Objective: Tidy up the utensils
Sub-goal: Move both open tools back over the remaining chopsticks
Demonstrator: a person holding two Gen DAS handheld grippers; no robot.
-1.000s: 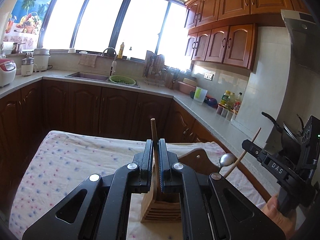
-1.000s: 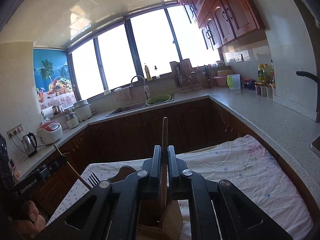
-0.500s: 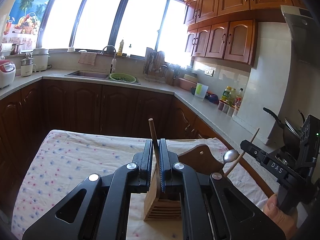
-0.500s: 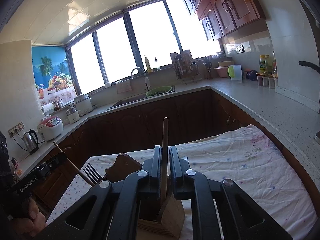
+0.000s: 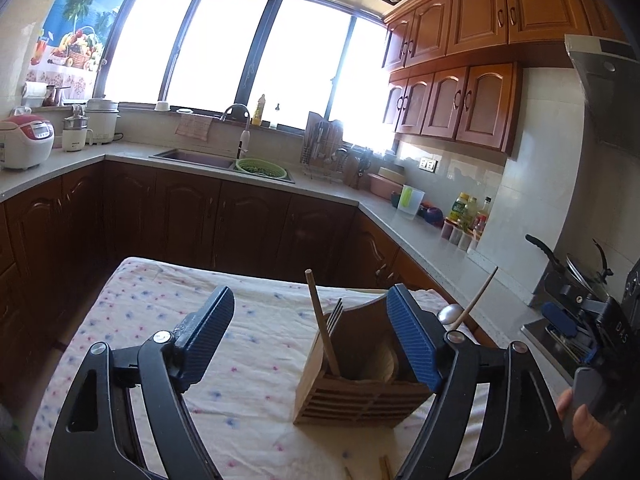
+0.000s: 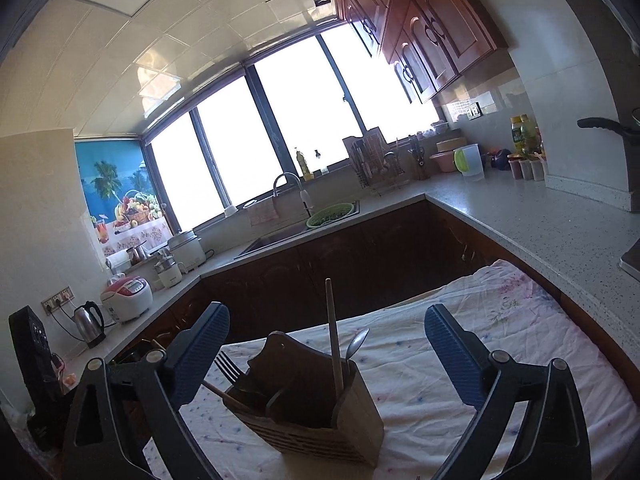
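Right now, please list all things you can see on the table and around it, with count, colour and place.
utensil holder: one, wooden, on the table.
fork: one, dark metal, in the holder.
spoon: one, silver, in the holder.
wooden sticks: two, tan, upright in the holder.
tablecloth: one, white with coloured dots, covering the table.
colander: one, green, at the sink.
rice cooker: one, white and red, on the counter.
kettle: one, steel, on the counter.
left gripper: black, blue pads, open, empty.
right gripper: same, open, empty.
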